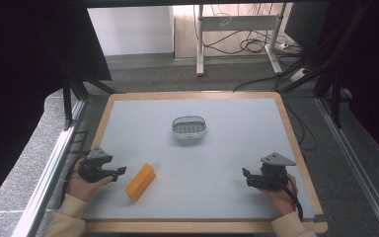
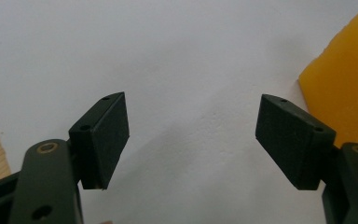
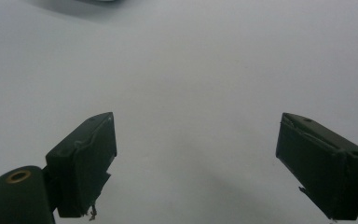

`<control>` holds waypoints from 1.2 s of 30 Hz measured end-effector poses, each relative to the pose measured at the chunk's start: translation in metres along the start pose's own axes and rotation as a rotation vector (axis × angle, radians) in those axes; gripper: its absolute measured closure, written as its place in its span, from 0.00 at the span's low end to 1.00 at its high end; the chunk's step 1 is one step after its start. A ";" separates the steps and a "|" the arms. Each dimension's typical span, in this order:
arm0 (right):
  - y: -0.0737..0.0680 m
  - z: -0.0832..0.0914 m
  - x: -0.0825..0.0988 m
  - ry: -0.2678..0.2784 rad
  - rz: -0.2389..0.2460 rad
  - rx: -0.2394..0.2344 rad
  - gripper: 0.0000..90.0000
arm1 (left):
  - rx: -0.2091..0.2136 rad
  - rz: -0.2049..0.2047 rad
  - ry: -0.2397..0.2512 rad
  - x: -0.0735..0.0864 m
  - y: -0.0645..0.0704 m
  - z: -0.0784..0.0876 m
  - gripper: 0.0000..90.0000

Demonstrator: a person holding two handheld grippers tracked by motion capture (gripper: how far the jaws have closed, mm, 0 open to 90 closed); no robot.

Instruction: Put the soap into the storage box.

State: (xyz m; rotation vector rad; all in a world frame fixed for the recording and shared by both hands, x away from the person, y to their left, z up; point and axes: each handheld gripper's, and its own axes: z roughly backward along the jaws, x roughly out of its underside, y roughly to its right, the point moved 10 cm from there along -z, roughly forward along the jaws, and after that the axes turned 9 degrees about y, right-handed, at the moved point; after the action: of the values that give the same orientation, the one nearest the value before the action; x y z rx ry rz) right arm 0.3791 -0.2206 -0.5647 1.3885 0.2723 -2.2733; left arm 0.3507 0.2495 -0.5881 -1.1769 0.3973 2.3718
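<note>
Two grippers rest low at the bottom of the high view, each with jaws apart and nothing between them. The left gripper (image 1: 120, 171) points at the orange block (image 1: 140, 181) just beside it, lower left of centre, likely lined up for a pick. The right gripper (image 1: 246, 177) waits at lower right, well apart. The block is a smooth, waxy oblong lying flat and aslant on the grey mat (image 1: 128, 128). A white basket (image 1: 189, 127) sits centre frame.
</note>
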 end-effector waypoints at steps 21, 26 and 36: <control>0.001 0.000 0.003 0.006 -0.006 0.000 0.18 | 0.006 0.021 -0.019 -0.007 0.002 0.014 0.30; 0.002 -0.001 0.005 0.005 -0.003 -0.002 0.18 | 0.007 0.006 -0.032 -0.011 0.005 0.020 0.30; 0.000 0.000 0.006 0.000 -0.018 -0.010 0.19 | 0.030 0.003 -0.026 -0.022 0.015 0.032 0.30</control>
State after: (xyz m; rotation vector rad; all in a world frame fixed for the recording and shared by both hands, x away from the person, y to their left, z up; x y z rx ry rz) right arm 0.3771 -0.2225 -0.5696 1.3869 0.2967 -2.2838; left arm 0.3329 0.2450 -0.5509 -1.1320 0.4244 2.3730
